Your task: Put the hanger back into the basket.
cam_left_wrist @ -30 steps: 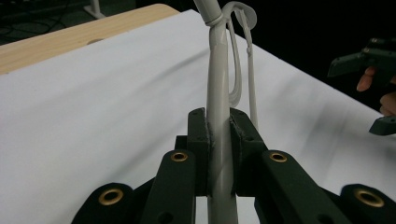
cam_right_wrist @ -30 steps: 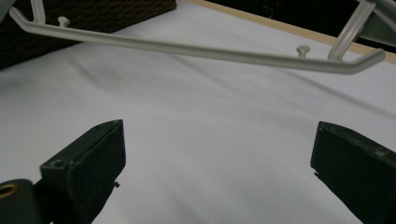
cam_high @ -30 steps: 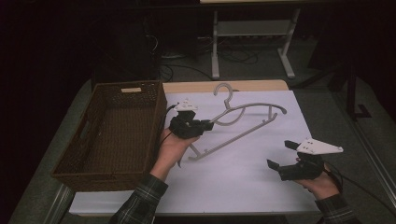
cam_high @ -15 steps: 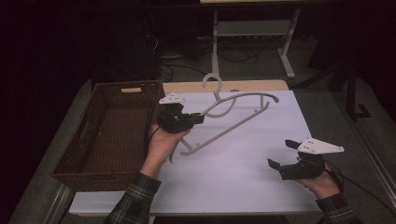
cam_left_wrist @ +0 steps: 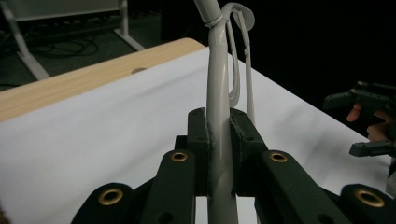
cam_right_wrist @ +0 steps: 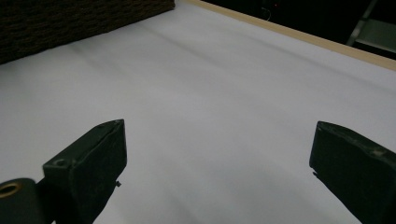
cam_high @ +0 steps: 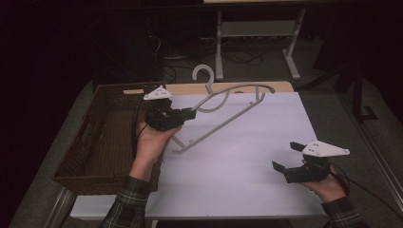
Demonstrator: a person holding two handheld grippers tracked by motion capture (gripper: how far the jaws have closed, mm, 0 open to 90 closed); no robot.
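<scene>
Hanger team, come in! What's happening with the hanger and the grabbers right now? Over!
Left gripper shut on hanger, lifted clear of the table. Right gripper open, empty, low over white sheet. Basket at left, nothing in the way.

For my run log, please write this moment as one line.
left gripper: shut on hanger, lifted near basket | right gripper: open, empty, over white sheet
</scene>
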